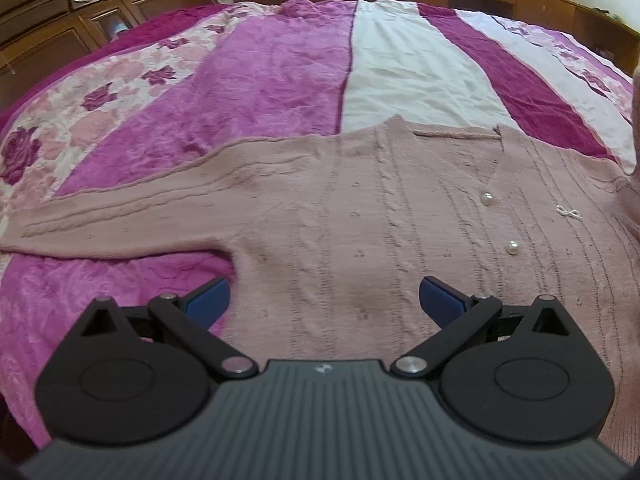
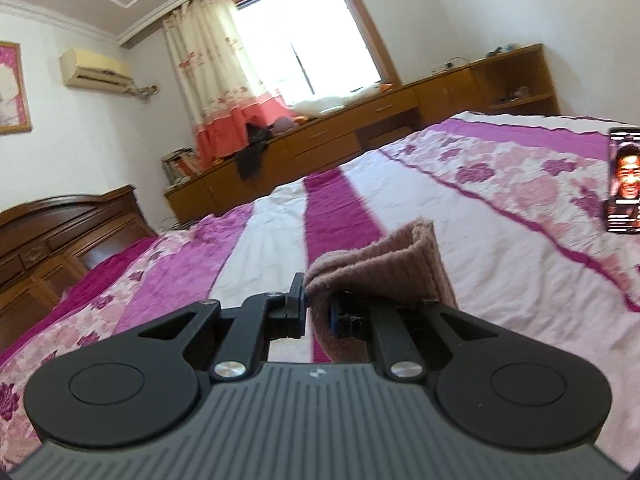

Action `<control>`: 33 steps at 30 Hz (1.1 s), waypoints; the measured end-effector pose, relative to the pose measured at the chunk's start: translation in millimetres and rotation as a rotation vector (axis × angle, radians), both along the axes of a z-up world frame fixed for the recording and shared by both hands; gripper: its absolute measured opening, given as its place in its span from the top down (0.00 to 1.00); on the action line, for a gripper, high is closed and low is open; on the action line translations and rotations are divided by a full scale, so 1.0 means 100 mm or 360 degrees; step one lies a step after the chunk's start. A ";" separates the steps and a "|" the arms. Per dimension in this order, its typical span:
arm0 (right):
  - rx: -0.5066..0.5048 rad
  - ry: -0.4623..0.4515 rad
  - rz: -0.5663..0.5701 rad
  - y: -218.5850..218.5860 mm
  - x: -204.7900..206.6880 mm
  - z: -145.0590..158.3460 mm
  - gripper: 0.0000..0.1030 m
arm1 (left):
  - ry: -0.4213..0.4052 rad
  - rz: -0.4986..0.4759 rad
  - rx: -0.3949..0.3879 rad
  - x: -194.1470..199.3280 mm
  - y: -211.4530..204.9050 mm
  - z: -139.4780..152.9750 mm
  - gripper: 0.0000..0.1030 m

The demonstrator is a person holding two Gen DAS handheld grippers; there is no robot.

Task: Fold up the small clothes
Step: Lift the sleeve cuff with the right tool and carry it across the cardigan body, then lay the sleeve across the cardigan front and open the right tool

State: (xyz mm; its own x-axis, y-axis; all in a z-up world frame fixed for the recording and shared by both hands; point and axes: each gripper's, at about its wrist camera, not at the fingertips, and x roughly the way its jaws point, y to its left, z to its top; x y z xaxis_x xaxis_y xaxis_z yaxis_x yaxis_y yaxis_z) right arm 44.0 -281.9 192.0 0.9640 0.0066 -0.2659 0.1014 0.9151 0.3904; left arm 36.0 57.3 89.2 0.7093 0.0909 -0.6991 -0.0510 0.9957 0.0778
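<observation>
Left wrist view: we see the pink knitted cardigan point(image 1: 360, 208) lying flat across the centre of the frame on the striped bedspread point(image 1: 280, 72), 1 sleeve point(image 1: 112, 220) stretched toward the left edge and 2 pearl buttons point(image 1: 486, 199) at centre right. The left gripper point(image 1: 324, 300), at lower centre, has its jaws spread wide over the cardigan's body and holds nothing. Right wrist view: we see the right gripper point(image 2: 318, 304), at lower centre, with its jaws drawn close and clamped on a fold of the cardigan's pink knit, which stands up above the fingers. A phone point(image 2: 624, 180) lies on the bedspread at the right edge.
</observation>
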 end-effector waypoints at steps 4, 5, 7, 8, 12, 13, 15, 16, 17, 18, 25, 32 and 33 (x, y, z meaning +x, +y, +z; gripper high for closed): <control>-0.0049 -0.0004 0.0057 0.40 0.07 -0.05 0.88 | -0.0023 0.0030 -0.0001 -0.07 0.13 0.08 0.00; -0.0060 0.0000 0.0063 0.47 0.10 -0.08 0.88 | -0.0027 0.0039 -0.0002 -0.09 0.16 0.10 0.00; -0.0061 0.0025 0.0079 0.64 0.18 -0.15 0.88 | -0.0040 0.0049 -0.0010 -0.12 0.22 0.13 0.00; -0.0048 0.0046 0.0091 0.72 0.21 -0.20 0.88 | -0.0047 0.0054 -0.0013 -0.13 0.25 0.14 0.00; -0.0007 0.0131 0.0127 1.01 0.34 -0.41 0.88 | -0.0064 0.0073 -0.0019 -0.18 0.35 0.17 0.00; -0.0003 0.0151 0.0133 1.09 0.37 -0.45 0.88 | -0.0067 0.0079 -0.0022 -0.19 0.38 0.17 0.00; -0.0005 0.0183 0.0150 1.25 0.43 -0.56 0.88 | -0.0066 0.0094 -0.0030 -0.19 0.44 0.16 0.00; -0.0011 0.0201 0.0156 1.31 0.47 -0.62 0.88 | -0.0064 0.0102 -0.0034 -0.20 0.47 0.15 0.00; -0.0013 0.0228 0.0160 1.37 0.54 -0.70 0.88 | -0.0063 0.0107 -0.0038 -0.20 0.49 0.14 0.00; -0.0009 0.0254 0.0167 1.43 0.56 -0.76 0.88 | -0.0059 0.0114 -0.0042 -0.20 0.51 0.13 0.00; -0.0018 0.0432 0.0250 1.78 0.72 -1.21 0.88 | -0.0031 0.0140 -0.0060 -0.21 0.63 0.03 0.00; -0.0115 0.0508 0.0419 1.98 0.67 -1.39 0.55 | -0.0019 0.0135 -0.0079 -0.20 0.63 -0.01 0.00; -0.0109 0.0505 0.0442 1.98 0.64 -1.39 0.47 | -0.0020 0.0129 -0.0077 -0.20 0.62 -0.01 0.00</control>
State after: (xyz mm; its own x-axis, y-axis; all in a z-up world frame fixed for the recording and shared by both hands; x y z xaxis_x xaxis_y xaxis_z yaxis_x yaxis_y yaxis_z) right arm 107.5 -84.4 53.1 0.7984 0.2264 -0.5579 -0.0470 0.9472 0.3171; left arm 16.5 119.2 88.2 0.7095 0.1147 -0.6953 -0.1325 0.9908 0.0283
